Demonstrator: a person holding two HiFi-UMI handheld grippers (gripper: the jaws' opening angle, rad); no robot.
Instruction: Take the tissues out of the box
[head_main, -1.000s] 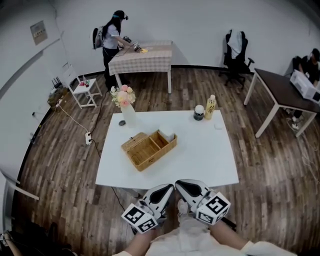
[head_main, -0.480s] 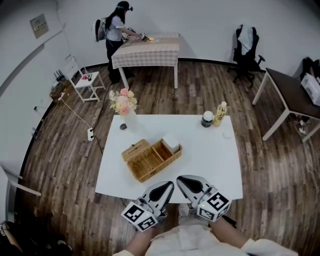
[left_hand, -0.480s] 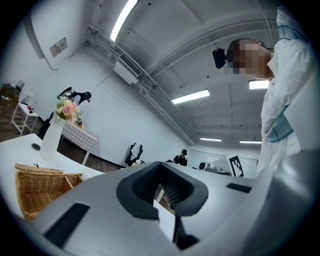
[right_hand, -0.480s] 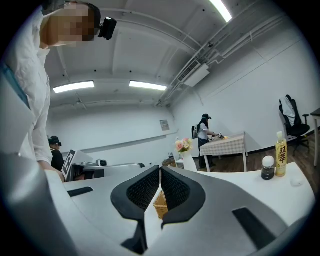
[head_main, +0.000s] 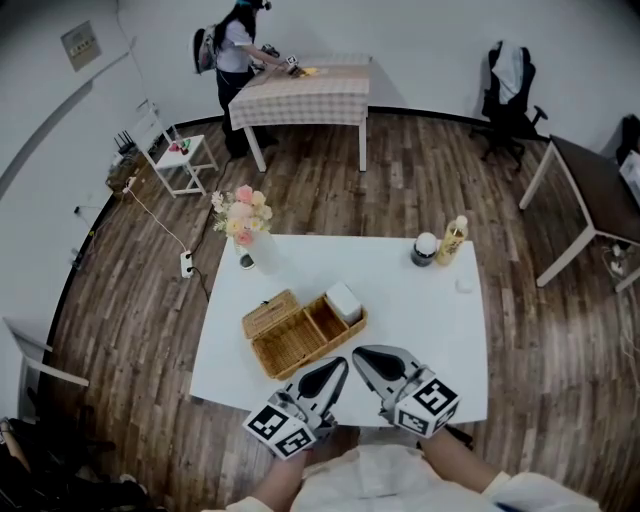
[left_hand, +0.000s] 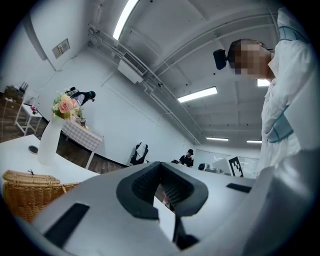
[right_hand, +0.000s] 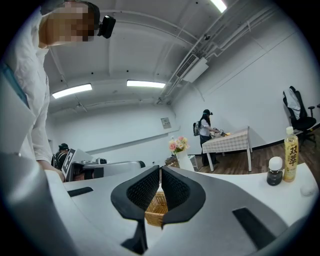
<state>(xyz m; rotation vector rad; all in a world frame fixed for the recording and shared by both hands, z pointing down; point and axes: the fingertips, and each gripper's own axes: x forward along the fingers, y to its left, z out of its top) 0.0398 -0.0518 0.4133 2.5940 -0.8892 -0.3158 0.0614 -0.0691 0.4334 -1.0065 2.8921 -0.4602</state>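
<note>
An open wicker box (head_main: 295, 345) with its lid (head_main: 270, 312) folded back sits on the white table (head_main: 430, 320). A white tissue pack (head_main: 343, 300) lies in its right compartment. My left gripper (head_main: 335, 368) and right gripper (head_main: 362, 356) hover side by side over the table's near edge, just short of the box, both pointing level. Both are shut with nothing in them. The box shows at lower left in the left gripper view (left_hand: 25, 192), and between the pads of the right gripper (right_hand: 160, 175) in its own view (right_hand: 157, 206).
A vase of flowers (head_main: 246, 232) stands at the table's far left corner. A yellow bottle (head_main: 455, 240) and a dark jar (head_main: 424, 250) stand at the far right. A person works at a checked table (head_main: 305, 90) by the far wall. A brown desk (head_main: 590, 190) stands at right.
The white table and the wicker box have come closer in the head view. Both grippers, formerly in front of the table, now reach over its near edge. Their jaws stay shut.
</note>
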